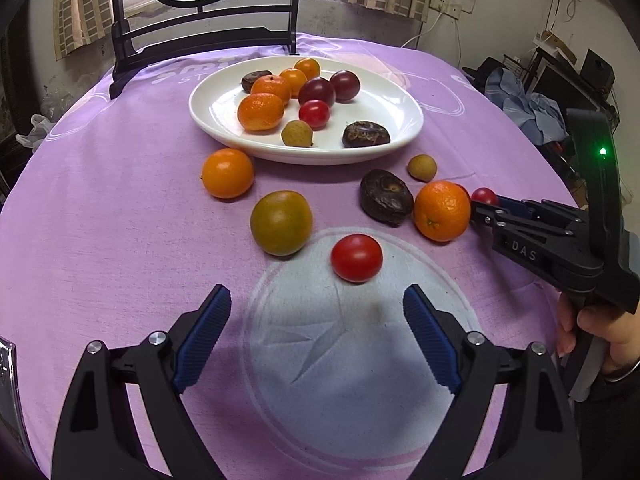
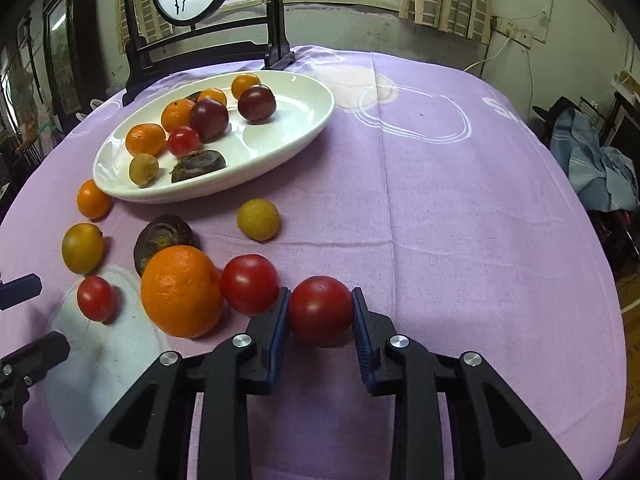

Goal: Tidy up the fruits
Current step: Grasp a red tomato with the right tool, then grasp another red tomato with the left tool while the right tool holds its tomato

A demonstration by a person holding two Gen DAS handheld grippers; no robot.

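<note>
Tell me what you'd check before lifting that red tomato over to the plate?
1. Right tool shut on the tomato, both pads touching: ok.
2. Tomato centred between the pads: ok.
3. Neighbouring tomato clear of the tool: not ok, it touches the left pad.
4. Free spot on the white plate: ok, its right side is bare.
5. Left tool out of the way: ok, open and empty.
6. Grip firmness: cannot tell.
</note>
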